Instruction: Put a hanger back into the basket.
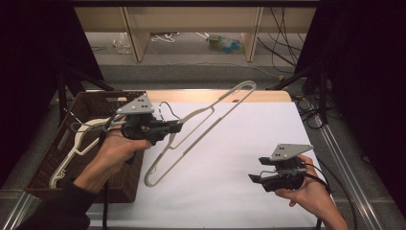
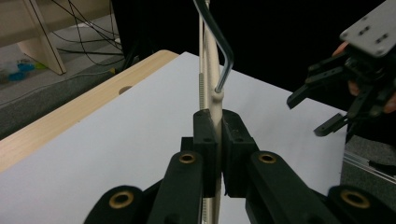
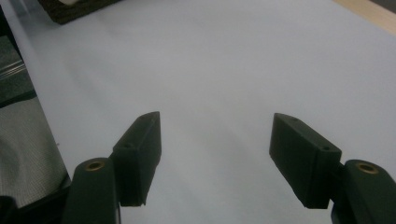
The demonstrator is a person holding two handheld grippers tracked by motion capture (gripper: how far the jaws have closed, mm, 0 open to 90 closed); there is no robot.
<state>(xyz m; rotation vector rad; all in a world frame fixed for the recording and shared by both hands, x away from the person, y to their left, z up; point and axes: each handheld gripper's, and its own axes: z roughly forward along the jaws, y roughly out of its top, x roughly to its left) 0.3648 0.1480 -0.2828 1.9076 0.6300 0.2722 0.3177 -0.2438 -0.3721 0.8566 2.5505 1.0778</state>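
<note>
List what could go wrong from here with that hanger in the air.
1. The left hand-held gripper is shut on the hanger near its neck, so the long body sticks out unsupported and may twist or slip in the jaws.
2. The hanger's low end hangs near the basket rim; a swing could catch it or the second hanger inside.
3. The right hand-held gripper is open and apart, so it cannot steady a slip.

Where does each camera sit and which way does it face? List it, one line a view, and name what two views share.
High view: above the person's side, looking forward and down on the white table; both forearms, left gripper, right gripper.
Left gripper view: along its shut jaws clamping the beige plastic hanger; right gripper farther off.
Right gripper view: along its open jaws, down at the table.
Shared: hanger, high and left gripper views.
</note>
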